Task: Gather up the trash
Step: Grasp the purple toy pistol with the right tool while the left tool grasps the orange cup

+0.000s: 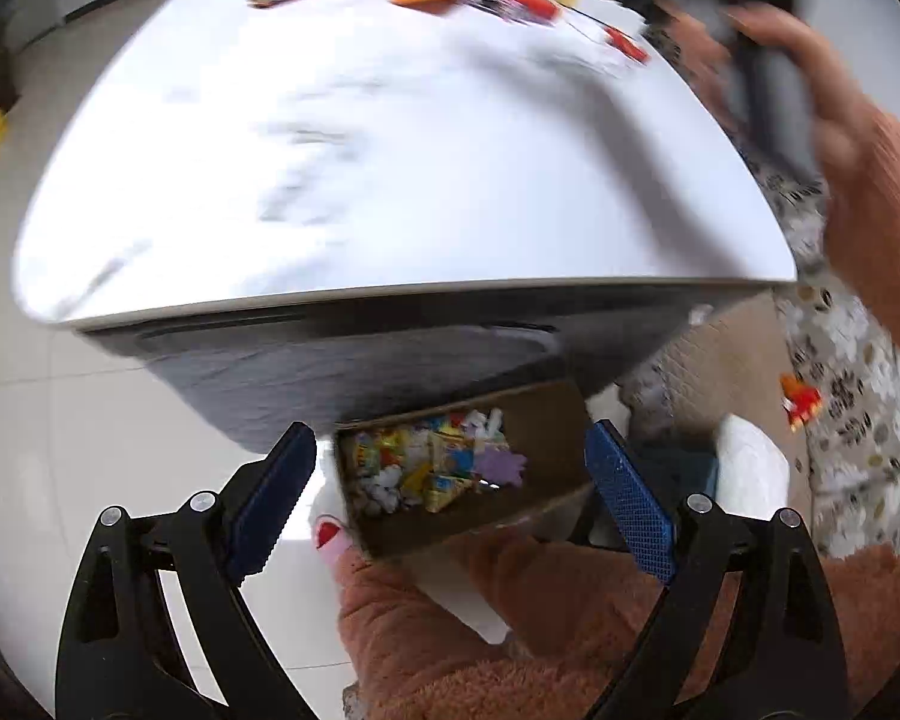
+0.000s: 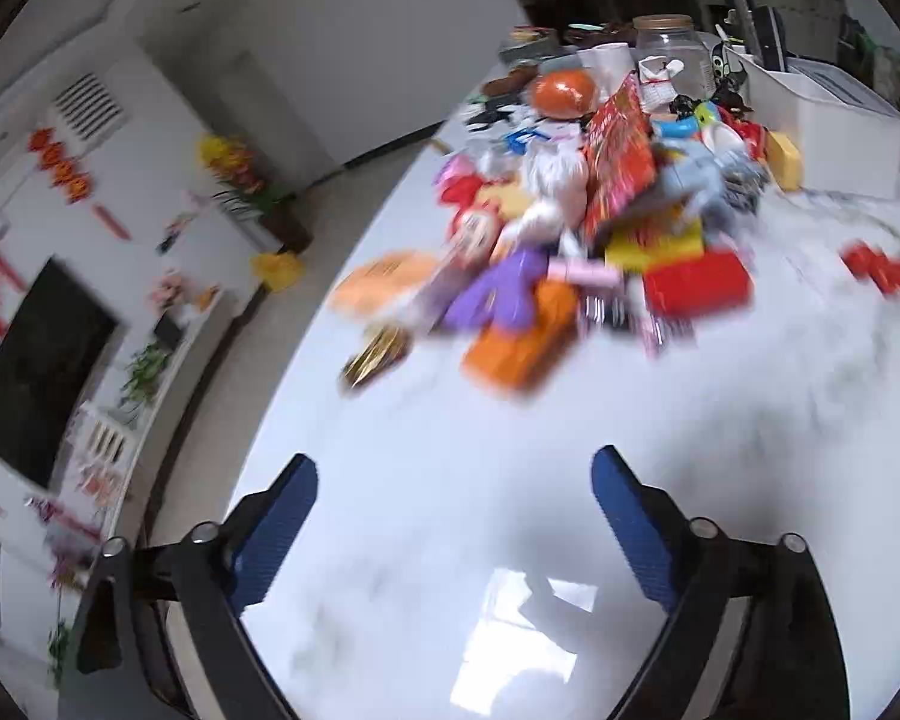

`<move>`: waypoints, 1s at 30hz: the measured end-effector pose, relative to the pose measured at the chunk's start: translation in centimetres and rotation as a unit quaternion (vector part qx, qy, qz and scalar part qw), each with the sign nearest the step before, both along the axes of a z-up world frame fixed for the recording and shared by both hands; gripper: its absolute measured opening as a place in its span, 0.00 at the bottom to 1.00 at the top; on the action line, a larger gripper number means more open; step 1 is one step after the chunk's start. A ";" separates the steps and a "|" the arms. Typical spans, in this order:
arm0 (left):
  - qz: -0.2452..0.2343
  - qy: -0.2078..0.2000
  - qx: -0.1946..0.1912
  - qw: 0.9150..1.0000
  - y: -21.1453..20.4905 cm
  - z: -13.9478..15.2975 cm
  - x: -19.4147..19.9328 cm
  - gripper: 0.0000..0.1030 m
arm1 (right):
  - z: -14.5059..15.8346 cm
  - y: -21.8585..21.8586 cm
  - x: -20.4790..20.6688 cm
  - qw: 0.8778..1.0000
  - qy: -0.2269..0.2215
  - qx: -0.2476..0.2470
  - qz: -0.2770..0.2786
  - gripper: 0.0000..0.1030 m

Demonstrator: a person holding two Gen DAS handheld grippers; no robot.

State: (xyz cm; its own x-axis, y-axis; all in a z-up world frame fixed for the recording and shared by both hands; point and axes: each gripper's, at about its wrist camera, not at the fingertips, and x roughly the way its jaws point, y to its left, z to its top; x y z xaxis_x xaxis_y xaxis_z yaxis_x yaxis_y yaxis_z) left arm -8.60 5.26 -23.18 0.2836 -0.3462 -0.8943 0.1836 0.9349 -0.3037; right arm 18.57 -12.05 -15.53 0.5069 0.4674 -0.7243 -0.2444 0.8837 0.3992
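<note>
Orange foil-like snack wrapper [image 2: 519, 342], flat and oblong, lay at the near edge of a heap of mixed colourful packets [image 2: 600, 222] toward the far side of the white glossy marble-look tabletop [image 2: 510, 510]; motion blur hid finer detail. Judged light, thin and crinkly, likely slippery on the polished top, so a pinch across a raised edge or short side looked safer than pressing flat. Its long axis appeared to run diagonally, near-left to far-right in the right wrist view. Right gripper [image 2: 453, 516] hovered above bare tabletop, short of the heap, blue-padded fingers [image 2: 276, 516] spread wide, nothing between them. Left gripper [image 1: 450, 486] was likewise spread and empty, held below the table edge over a brown cardboard box [image 1: 546, 420] already holding assorted wrappers, the box seemingly resting on the person's lap.
</note>
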 end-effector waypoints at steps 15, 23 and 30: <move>0.119 0.055 0.010 0.991 8.7 -2.0 -3.7 0.86 | -7.1 11.5 12.5 0.941 0.011 -0.327 0.083 0.77; 0.106 0.031 0.013 0.994 8.9 -0.6 -2.7 0.86 | -5.0 9.2 9.0 0.962 0.005 -0.262 0.082 0.76; 0.061 -0.041 0.007 0.997 5.7 3.6 3.1 0.86 | 0.4 1.2 -1.9 0.984 -0.013 -0.165 0.069 0.76</move>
